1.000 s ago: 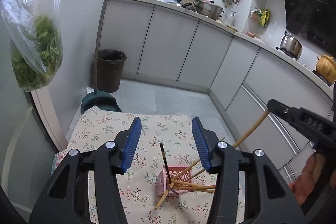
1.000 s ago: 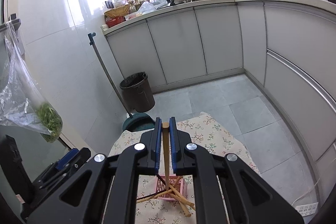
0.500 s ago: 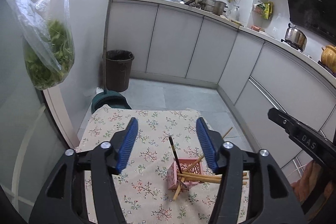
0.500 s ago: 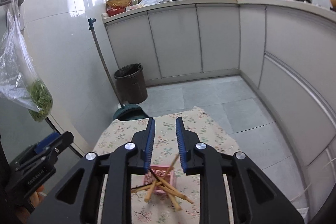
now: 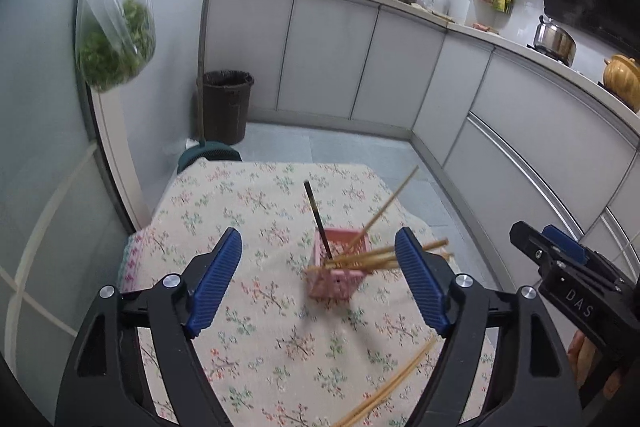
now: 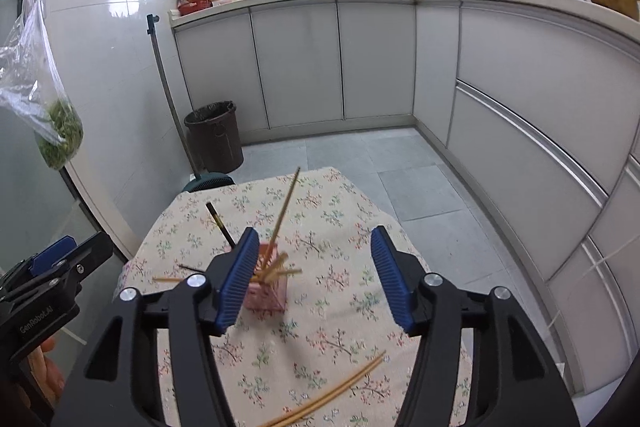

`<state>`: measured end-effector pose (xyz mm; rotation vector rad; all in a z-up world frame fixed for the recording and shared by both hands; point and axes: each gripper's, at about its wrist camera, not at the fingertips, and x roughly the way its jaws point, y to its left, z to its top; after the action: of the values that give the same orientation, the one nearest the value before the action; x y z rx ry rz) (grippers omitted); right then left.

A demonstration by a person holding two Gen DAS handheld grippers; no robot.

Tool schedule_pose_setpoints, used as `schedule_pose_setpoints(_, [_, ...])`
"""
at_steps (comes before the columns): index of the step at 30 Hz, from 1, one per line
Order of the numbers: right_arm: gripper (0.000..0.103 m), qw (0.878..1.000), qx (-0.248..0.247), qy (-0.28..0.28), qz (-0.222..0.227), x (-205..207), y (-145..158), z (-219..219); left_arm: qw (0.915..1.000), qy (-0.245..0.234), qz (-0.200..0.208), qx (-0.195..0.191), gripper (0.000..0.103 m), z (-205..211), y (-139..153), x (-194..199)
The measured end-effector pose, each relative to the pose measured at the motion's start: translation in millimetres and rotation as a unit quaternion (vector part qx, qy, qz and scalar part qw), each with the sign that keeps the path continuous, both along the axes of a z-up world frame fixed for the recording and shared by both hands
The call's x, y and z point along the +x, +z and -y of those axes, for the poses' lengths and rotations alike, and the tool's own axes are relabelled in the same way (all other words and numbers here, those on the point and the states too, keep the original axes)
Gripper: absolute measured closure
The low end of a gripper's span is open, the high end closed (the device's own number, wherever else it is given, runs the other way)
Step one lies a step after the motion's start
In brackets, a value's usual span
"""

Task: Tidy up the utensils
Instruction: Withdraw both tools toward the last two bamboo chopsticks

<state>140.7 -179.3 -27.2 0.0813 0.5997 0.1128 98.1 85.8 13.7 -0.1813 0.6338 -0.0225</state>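
A small pink basket [image 5: 335,275] [image 6: 267,291] stands on the floral tablecloth [image 5: 260,331] [image 6: 332,331]. Several wooden chopsticks [image 5: 384,255] and one dark chopstick [image 5: 316,215] stick out of it. A light chopstick [image 6: 284,211] leans up from the basket, clear of any gripper. More wooden chopsticks [image 5: 388,383] [image 6: 340,387] lie on the cloth nearer me. My left gripper [image 5: 318,283] hangs above the basket, its jaws opening, nothing pressed between them. My right gripper [image 6: 312,279] is just right of the basket, jaws opening and empty; its left finger hides part of the basket.
White kitchen cabinets [image 5: 360,67] curve round the back and right. A dark bin [image 5: 226,105] and a broom [image 5: 202,59] stand by the far wall, beyond the table's far edge. A bag of greens [image 5: 114,55] hangs at the left. A chopstick [image 6: 168,279] lies left of the basket.
My right gripper has opened and let go of the light chopstick, which now stands in the basket. Both grippers came down closer to the table, and the left jaws spread wider.
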Motion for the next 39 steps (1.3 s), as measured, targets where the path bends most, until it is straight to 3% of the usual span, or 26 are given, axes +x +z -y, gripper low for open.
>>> schedule_pose_setpoints(4, [0.026, 1.0, -0.005, -0.014, -0.003, -15.9, -17.1, 7.9, 0.9998, -0.012, -0.01, 0.011, 0.022, 11.4, -11.2, -9.3])
schedule_pose_setpoints(10, [0.012, 0.998, -0.004, -0.05, -0.022, -29.3, -48.0, 28.7, 0.9985, -0.036, -0.026, 0.033, 0.013, 32.6, -27.6, -16.8])
schedule_pose_setpoints(15, [0.006, 0.996, 0.014, -0.073, -0.047, -35.7, -66.8, 52.7, 0.9961, -0.053, -0.039, 0.058, 0.01, 45.7, -41.4, -16.4])
schedule_pose_setpoints(23, [0.006, 0.981, 0.056, -0.136, -0.127, -51.2, -106.5, 111.9, 0.9919, -0.074, -0.085, 0.059, 0.007, 60.6, -69.9, -4.0])
schedule_pose_setpoints(27, [0.006, 0.974, 0.08, -0.155, -0.148, -60.3, -115.9, 133.0, 0.9855, -0.091, -0.131, 0.056, 0.007, 71.1, -91.6, 6.3])
schedule_pose_setpoints(33, [0.006, 0.962, 0.113, -0.161, -0.19, -64.6, -132.3, 147.5, 0.975, -0.112, -0.171, 0.087, 0.007, 91.1, -118.6, 10.1])
schedule_pose_setpoints(39, [0.006, 0.96, 0.099, -0.165, -0.204, -67.0, -136.8, 146.7, 0.9557, -0.157, -0.212, 0.13, 0.007, 120.2, -146.5, 9.8])
